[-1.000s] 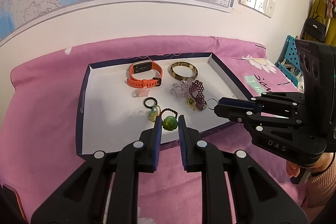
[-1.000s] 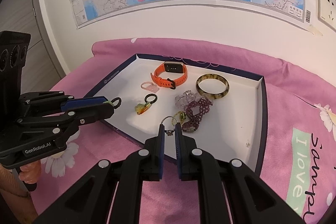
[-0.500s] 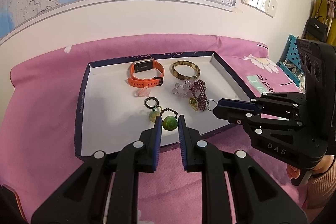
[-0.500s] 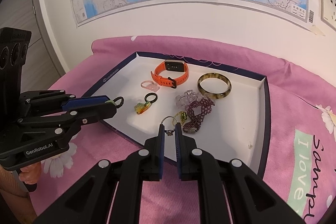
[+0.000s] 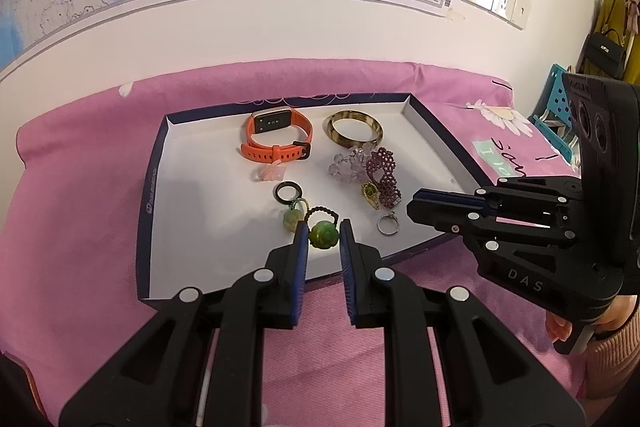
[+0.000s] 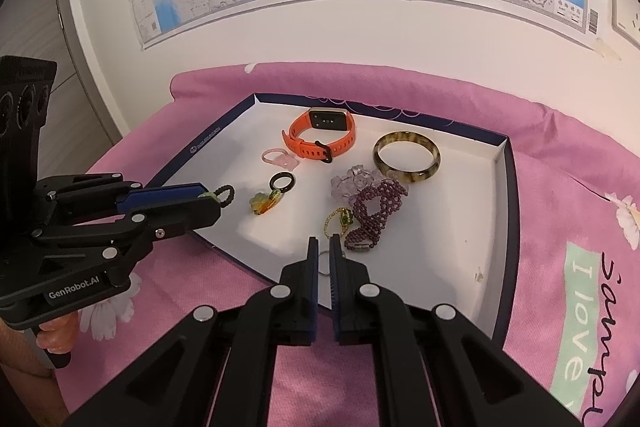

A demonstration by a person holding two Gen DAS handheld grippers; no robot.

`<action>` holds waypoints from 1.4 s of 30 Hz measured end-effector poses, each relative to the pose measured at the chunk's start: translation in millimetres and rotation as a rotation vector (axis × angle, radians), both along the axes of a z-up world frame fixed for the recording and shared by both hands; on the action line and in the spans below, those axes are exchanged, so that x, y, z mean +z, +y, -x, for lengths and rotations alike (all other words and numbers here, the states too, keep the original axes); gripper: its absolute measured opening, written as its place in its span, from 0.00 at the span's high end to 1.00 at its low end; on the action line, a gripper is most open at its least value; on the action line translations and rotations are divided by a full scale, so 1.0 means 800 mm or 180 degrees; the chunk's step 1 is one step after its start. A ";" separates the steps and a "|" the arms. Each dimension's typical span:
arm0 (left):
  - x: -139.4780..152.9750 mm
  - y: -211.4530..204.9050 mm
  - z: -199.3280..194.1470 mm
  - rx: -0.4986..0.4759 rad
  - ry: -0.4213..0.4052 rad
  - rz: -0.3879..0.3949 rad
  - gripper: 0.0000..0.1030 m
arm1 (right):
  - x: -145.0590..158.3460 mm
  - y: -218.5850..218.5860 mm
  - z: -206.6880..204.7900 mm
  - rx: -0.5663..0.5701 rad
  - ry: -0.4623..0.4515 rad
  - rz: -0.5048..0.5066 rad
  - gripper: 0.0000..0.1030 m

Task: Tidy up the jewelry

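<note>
On pink cloth: white navy-rimmed shallow tray (image 5: 154, 183) holds most jewelry | left gripper (image 5: 323, 233) is pinched on green carved-bead ring (image 5: 322, 234) at 6 o'clock | right gripper (image 6: 324, 251), jaws slightly parted, silver ring (image 5: 387, 225) released at 5 o'clock | final arranging judged unfinished

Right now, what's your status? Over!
Left gripper shut on green bead ring. Right gripper slightly open, silver ring lying loose in tray. Nothing in the way.

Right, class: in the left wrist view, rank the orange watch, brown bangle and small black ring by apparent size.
1. orange watch
2. brown bangle, slightly smaller than the watch
3. small black ring
</note>
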State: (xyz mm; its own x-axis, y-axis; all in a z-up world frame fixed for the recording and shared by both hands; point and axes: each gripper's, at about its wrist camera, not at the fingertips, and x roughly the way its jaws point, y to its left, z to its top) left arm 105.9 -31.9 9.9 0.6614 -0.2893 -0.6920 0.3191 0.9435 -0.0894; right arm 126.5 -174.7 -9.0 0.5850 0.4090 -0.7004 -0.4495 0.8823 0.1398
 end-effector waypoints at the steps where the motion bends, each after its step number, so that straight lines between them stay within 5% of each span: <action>1: -0.001 0.000 -0.001 -0.0005 0.0009 0.0008 0.84 | 0.000 0.000 0.000 -0.0003 0.0005 -0.0007 0.96; 16: -0.013 -0.002 -0.010 0.0021 0.0111 -0.0014 0.84 | -0.003 -0.005 0.002 -0.0046 0.0046 -0.0063 0.94; 19: -0.016 -0.002 -0.011 0.0033 0.0131 -0.0020 0.77 | -0.003 -0.005 0.004 -0.0051 0.0042 -0.0062 0.93; 28: -0.007 0.002 0.006 0.0076 -0.0007 -0.0028 0.35 | -0.002 -0.012 0.020 -0.0147 -0.0004 -0.0079 0.66; 32: 0.001 0.007 0.026 0.0157 -0.0125 -0.0079 0.12 | 0.003 -0.018 0.033 -0.0222 -0.0093 -0.0070 0.44; 34: 0.004 0.011 0.035 0.0193 -0.0175 -0.0120 0.08 | 0.005 -0.020 0.041 -0.0247 -0.0129 -0.0068 0.40; 36: 0.005 0.017 0.044 0.0290 -0.0207 -0.0156 0.05 | 0.006 -0.023 0.048 -0.0294 -0.0172 -0.0048 0.20; 39: 0.004 0.026 0.057 0.0407 -0.0212 -0.0152 0.05 | 0.006 -0.027 0.061 -0.0355 -0.0228 -0.0063 0.07; 42: 0.001 0.033 0.069 0.0533 -0.0232 -0.0186 0.05 | 0.005 -0.027 0.072 -0.0409 -0.0265 -0.0038 0.07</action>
State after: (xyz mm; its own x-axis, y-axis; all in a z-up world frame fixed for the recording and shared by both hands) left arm 50.8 -5.4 11.0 0.7459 -0.1316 -0.6529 0.1608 0.9869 -0.0153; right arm 68.7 -196.0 -5.0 0.6888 0.3349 -0.6429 -0.3434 0.9318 0.1175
